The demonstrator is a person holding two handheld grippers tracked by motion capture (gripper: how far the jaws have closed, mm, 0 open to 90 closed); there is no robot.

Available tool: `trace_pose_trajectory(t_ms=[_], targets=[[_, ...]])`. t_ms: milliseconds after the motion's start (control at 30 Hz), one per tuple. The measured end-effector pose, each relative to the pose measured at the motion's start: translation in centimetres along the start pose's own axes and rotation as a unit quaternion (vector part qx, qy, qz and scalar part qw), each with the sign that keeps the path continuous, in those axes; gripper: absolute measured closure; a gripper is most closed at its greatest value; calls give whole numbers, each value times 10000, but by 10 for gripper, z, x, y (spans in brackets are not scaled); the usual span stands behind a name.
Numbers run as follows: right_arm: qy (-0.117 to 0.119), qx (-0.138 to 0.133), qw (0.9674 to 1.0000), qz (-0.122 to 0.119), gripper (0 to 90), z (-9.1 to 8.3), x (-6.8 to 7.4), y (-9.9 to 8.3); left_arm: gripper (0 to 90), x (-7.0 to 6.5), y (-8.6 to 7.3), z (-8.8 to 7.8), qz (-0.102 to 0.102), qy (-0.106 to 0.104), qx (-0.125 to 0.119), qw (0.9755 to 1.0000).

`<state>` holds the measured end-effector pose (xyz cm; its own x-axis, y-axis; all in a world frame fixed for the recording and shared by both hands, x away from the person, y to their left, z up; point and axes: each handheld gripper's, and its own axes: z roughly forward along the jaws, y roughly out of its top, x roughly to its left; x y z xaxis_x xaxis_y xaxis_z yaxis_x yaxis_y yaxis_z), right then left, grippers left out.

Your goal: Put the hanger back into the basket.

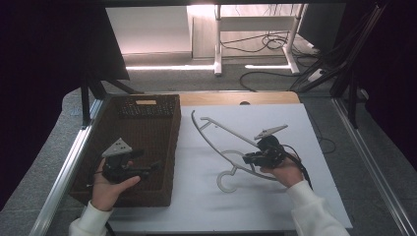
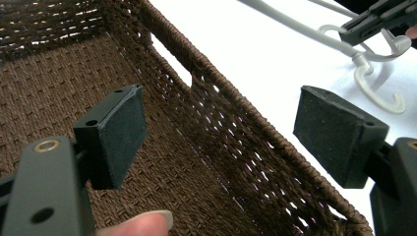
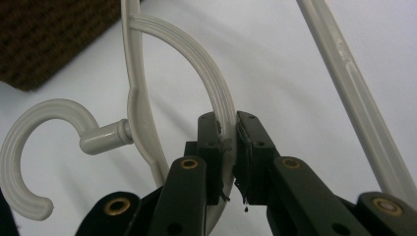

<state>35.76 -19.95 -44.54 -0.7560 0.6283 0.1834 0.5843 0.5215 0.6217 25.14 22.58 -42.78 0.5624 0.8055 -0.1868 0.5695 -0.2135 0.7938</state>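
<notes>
Item: white plastic hanger [image 1: 223, 147], lying on the white table sheet [image 1: 206, 206] right of the wicker basket [image 1: 167, 147]. We are judging it light, stiff and slick, probably brittle at the thin arms. We are pinching its ribbed inner curve with the right gripper [image 3: 231, 135]; the left gripper [image 2: 221, 137] is hanging agape over the basket, holding nothing.
</notes>
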Motion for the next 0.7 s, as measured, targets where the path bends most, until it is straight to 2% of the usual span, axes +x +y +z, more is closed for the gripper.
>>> trace_pose_trajectory(t_ms=[67, 100, 300, 333, 400, 500, 700], targets=[[124, -138, 9997, 185, 811, -3, 0, 2, 201, 0, 0, 0, 12, -4, 7, 10000], [124, -138, 9997, 185, 811, -3, 0, 2, 201, 0, 0, 0, 12, -4, 7, 10000], [394, -408, 9967, 587, 811, -6, -2, 5, 201, -1, 0, 1, 11, -4, 5, 10000], [529, -575, 9935, 822, 810, -7, -3, 7, 201, -1, 0, 1, 20, -12, 2, 10000], [623, -725, 9910, 940, 810, -9, -3, 9, 201, -2, 0, 2, 37, -19, 15, 10000], [775, -986, 9848, 1198, 810, -13, -3, 13, 201, -5, 2, 3, 52, -56, 4, 10000], [1030, -1384, 9732, 1518, 810, -15, 1, 20, 199, -12, 4, 6, 68, -194, -11, 9998]])
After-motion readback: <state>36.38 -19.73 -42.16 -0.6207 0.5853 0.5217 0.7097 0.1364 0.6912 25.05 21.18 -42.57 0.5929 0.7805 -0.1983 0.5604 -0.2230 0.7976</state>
